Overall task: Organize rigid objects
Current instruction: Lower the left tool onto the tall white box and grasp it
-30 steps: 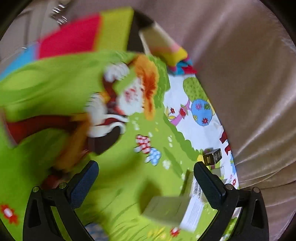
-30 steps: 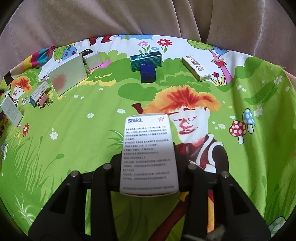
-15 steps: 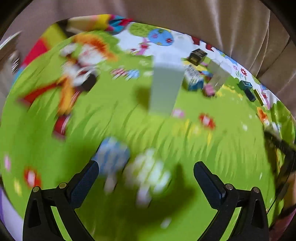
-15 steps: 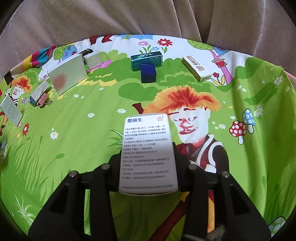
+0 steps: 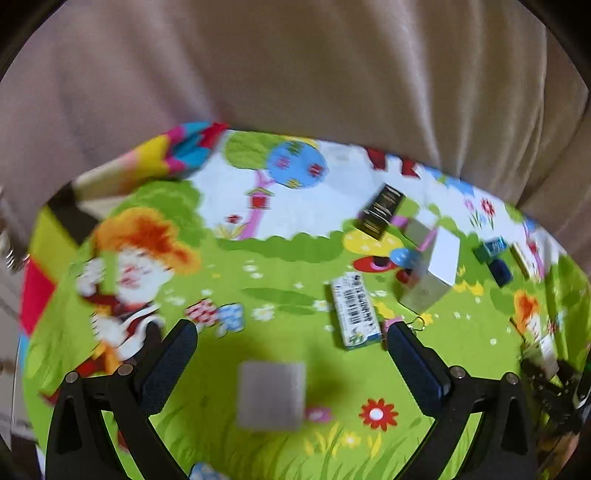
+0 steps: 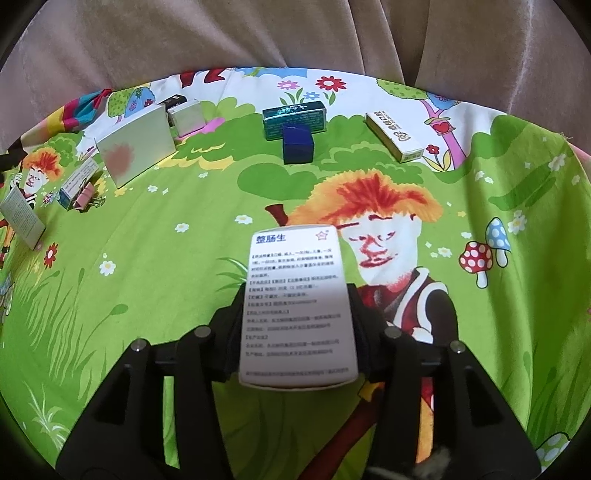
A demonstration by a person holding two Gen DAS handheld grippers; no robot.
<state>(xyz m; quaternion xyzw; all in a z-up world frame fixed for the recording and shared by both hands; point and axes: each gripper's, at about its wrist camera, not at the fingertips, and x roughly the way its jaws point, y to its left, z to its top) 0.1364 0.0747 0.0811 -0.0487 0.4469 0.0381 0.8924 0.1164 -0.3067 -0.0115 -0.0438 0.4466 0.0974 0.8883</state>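
Note:
A white medicine box [image 6: 297, 306] with printed text stands on the cartoon-print cloth [image 6: 147, 258] between my right gripper's [image 6: 296, 291] fingers. Its jaws are opening and no longer seem to press the box. In the left wrist view my left gripper [image 5: 290, 330] is wide open and closing slightly above the cloth. A blurred pale grey box [image 5: 271, 395] lies in the gap, touching neither finger. A barcode box [image 5: 356, 314] lies just past the right fingertip [image 5: 400, 339].
Along the cloth's far edge sit a black box [image 6: 173, 99], a small silver box [image 6: 187, 117], a large silver box [image 6: 135, 149], a teal box [image 6: 294, 119], a dark blue cube [image 6: 297, 144] and a long white box [image 6: 394, 136]. A pink binder clip [image 6: 86, 201] lies left. Beige fabric [image 6: 295, 33] rises behind.
The left gripper has swung and rolled across the cloth, and the pale grey box now lies between its fingers. The right fingers have spread a little around the white box, which stays put.

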